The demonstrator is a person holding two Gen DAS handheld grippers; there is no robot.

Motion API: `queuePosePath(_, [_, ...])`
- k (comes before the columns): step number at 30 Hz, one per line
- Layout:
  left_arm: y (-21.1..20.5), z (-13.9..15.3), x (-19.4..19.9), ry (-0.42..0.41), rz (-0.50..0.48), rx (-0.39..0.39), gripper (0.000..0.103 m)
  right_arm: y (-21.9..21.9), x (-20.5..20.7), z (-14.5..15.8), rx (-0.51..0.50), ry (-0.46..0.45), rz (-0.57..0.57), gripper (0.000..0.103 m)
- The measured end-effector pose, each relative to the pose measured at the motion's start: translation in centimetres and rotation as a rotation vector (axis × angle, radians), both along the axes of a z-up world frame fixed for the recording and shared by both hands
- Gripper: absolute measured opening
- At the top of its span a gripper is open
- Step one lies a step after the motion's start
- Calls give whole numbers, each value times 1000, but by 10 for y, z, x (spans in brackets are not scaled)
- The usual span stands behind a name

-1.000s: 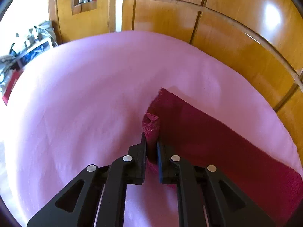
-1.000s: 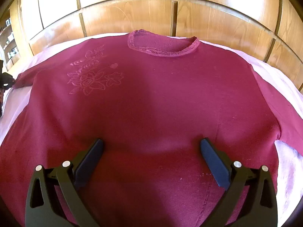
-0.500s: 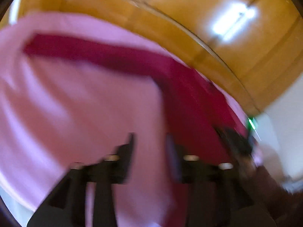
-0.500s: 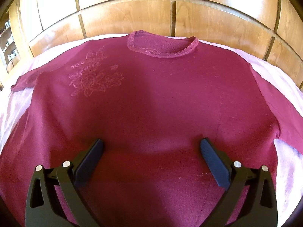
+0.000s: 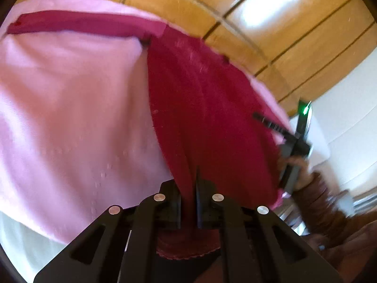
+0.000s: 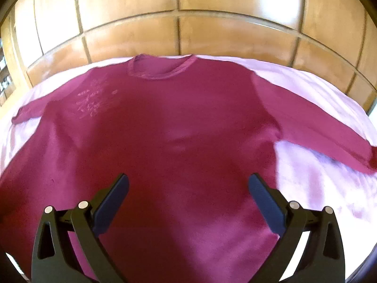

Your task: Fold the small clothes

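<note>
The dark red sweater [image 6: 179, 127] lies flat on the pink sheet [image 6: 325, 188], sleeves spread out to both sides. The left gripper [image 5: 188, 195] has just been closing, and now it pinches the sweater's bottom edge tight. The right gripper [image 6: 188, 188] hangs over the sweater's lower part with its jaws wide apart, holding nothing. Wooden panels [image 6: 212, 11] stand behind.

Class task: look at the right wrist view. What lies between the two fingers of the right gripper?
Only the front of the maroon sweater; the right gripper is open above it, pinching nothing.
</note>
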State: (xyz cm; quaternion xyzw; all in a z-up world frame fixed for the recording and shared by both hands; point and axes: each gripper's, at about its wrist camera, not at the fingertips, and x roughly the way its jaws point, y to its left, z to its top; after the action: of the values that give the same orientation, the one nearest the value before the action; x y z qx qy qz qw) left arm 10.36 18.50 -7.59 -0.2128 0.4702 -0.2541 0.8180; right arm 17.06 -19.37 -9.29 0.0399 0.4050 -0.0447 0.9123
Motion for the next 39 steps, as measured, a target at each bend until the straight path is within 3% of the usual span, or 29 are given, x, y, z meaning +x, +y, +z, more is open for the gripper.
queuePosePath(2, [1, -1, -1, 18, 18, 21, 7, -11, -7, -4, 14, 10, -20, 101])
queuePosePath(4, [-6, -19, 9, 90, 38, 71, 7, -21, -10, -19, 31, 41, -48, 101])
queuePosePath(6, [-9, -39, 14, 151, 41, 130, 12, -26, -15, -27, 55, 4, -40, 101])
queuePosePath(8, [-8, -37, 16, 160, 61, 118, 12, -24, -13, -26, 41, 1, -41, 101])
queuePosePath(10, [-8, -25, 17, 126, 76, 155, 17, -25, -13, -26, 47, -3, -40, 101])
queuePosePath(14, [0, 8, 12, -1, 122, 228, 18, -28, -15, -24, 64, 0, -38, 101])
queuePosePath(16, [-12, 26, 19, -85, 96, 242, 18, -31, -22, -18, 82, 1, -32, 101])
queuePosePath(18, [-23, 30, 25, -119, 56, 244, 18, -35, -35, -14, 76, -1, -51, 101])
queuePosePath(23, [-72, 13, 53, -153, -33, 287, 18, -64, -72, -22, 52, 62, -118, 101])
queuePosePath(27, [-92, -17, 65, -78, -45, 331, 18, -79, -94, -26, 33, 69, -125, 101])
queuePosePath(32, [-85, -30, 63, -47, 14, 266, 18, -141, -109, -7, 241, 14, -280, 96])
queuePosePath(34, [-81, -31, 65, -31, 28, 226, 18, -191, -117, -1, 382, -49, -414, 77])
queuePosePath(38, [-80, -29, 67, -27, 31, 222, 20, -272, -132, 2, 511, -147, -652, 59])
queuePosePath(39, [-81, -27, 66, -26, 27, 220, 26, -291, -134, 1, 538, -167, -706, 57])
